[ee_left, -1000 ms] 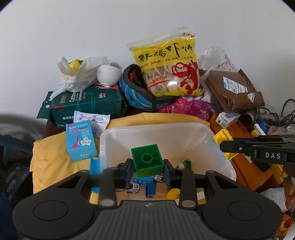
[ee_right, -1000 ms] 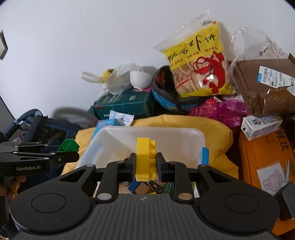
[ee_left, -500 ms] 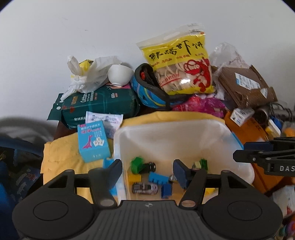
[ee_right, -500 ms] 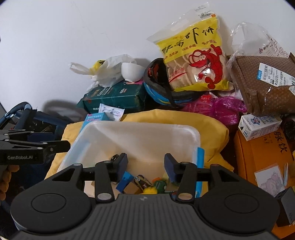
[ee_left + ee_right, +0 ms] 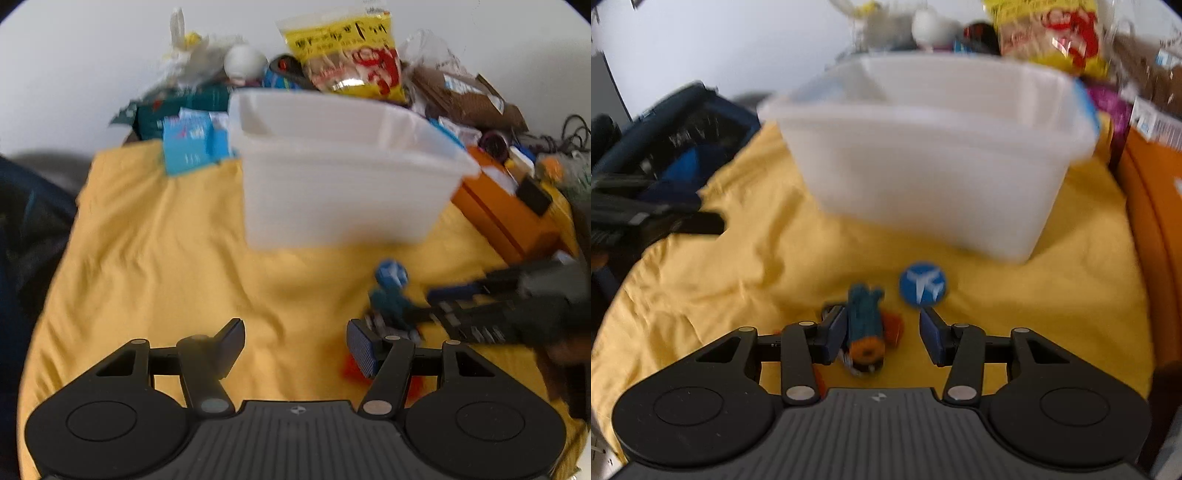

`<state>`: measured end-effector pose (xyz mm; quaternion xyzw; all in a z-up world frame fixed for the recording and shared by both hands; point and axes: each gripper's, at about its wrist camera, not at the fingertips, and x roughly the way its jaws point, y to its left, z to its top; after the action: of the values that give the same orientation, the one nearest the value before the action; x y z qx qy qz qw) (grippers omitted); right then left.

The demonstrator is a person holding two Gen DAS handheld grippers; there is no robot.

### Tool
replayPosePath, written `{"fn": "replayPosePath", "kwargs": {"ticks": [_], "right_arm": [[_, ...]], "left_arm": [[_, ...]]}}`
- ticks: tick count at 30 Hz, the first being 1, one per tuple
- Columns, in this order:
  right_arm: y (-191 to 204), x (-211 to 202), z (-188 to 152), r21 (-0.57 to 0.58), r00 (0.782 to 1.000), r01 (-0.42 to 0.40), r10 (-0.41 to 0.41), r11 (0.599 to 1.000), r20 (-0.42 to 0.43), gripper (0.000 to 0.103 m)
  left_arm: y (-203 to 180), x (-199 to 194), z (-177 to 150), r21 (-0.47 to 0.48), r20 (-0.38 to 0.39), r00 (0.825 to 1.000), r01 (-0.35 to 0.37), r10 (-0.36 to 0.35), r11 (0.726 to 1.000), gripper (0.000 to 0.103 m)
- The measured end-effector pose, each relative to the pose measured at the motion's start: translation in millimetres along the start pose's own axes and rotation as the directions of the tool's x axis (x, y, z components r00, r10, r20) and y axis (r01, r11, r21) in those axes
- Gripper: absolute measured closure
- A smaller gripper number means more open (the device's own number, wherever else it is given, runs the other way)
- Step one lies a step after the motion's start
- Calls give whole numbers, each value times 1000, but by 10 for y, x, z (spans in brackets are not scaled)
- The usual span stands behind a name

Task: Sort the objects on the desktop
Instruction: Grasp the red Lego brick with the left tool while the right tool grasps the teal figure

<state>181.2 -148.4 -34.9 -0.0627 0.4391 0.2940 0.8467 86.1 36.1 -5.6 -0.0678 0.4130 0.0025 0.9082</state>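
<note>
1. While both views are blurred, the right claw (image 5: 882,334) is plainly spread wide, low over the yellow cloth (image 5: 746,258), and it holds nothing.
2. Between its fingers, close to the left one, lies a teal toy with an orange end (image 5: 866,325); whether that finger touches it is unclear.
3. Just beyond the right finger sits a round blue disc with a white aeroplane (image 5: 922,284), flat on the cloth.
4. Behind both stands the white plastic bin (image 5: 934,166), near the toys but apart from them.
5. From the left wrist view, the left claw (image 5: 295,345) is also wide open and empty, over bare cloth.
6. That view shows the toy (image 5: 388,306) and disc (image 5: 391,275) to the right, with the right claw (image 5: 436,306) reaching in at them.
7. Behind the bin (image 5: 343,192) are a yellow snack bag (image 5: 347,55), a blue card box (image 5: 184,144) and an orange box (image 5: 509,214).
</note>
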Motion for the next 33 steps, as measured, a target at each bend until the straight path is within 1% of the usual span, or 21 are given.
{"fn": "replayPosePath", "kwargs": {"ticks": [3, 6, 7, 8, 9, 12, 15, 19, 21, 23, 25, 26, 27, 28, 30, 33], "right_arm": [[53, 113, 4, 2, 1000, 2, -2, 1000, -12, 60], [131, 255, 4, -35, 999, 14, -15, 999, -33, 62], [127, 262, -22, -39, 1000, 10, -11, 999, -25, 62], [131, 251, -25, -40, 1000, 9, -9, 999, -18, 73], [129, 233, -26, -42, 1000, 15, -16, 999, -11, 75], [108, 75, -86, -40, 1000, 6, -5, 999, 29, 75], [1, -77, -205, -20, 999, 23, -22, 1000, 42, 75], [-226, -201, -439, 61, 998, 51, -52, 997, 21, 75], [-274, -249, -544, 80, 998, 60, -61, 995, 12, 75], [-319, -305, -629, 94, 998, 60, -60, 994, 6, 75], [-340, -344, -673, 102, 998, 59, -60, 993, 7, 75], [-348, -365, -686, 105, 998, 59, -60, 993, 9, 75], [-355, -376, -691, 106, 998, 57, -58, 993, 12, 75], [-348, -384, -695, 107, 998, 56, -58, 993, 15, 75], [-348, -411, -703, 110, 998, 52, -55, 993, 22, 75], [-346, -414, -702, 113, 998, 43, -47, 993, 30, 75]], "left_arm": [[-85, 4, -160, -6, -21, 999, 24, -25, 1000, 38], [-176, 30, -241, 11, -33, 999, 40, -40, 999, 38], [-204, 40, -262, 14, -36, 998, 45, -44, 999, 38], [-232, 64, -273, 14, -42, 998, 54, -54, 998, 38], [-263, 87, -286, 12, -48, 997, 62, -62, 998, 38], [-384, 211, -328, 3, -73, 995, 75, -74, 997, 38], [-499, 360, -343, -23, -96, 991, 91, -92, 996, 38], [-615, 549, -321, -80, -120, 985, 111, -120, 991, 38], [-646, 658, -299, -100, -142, 984, 93, -107, 991, 36], [-666, 713, -274, -95, -127, 987, 90, -101, 991, 34], [-714, 743, -241, -50, -123, 989, 79, -84, 996, 36], [-734, 744, -236, -18, -121, 990, 69, -71, 997, 45], [-742, 741, -240, 19, -121, 991, 68, -65, 998, 51], [-749, 727, -254, 47, -120, 991, 72, -66, 996, 54], [-732, 680, -298, 94, -118, 990, 83, -71, 992, 63], [-666, 616, -346, 133, -112, 991, 84, -69, 988, 69]]}}
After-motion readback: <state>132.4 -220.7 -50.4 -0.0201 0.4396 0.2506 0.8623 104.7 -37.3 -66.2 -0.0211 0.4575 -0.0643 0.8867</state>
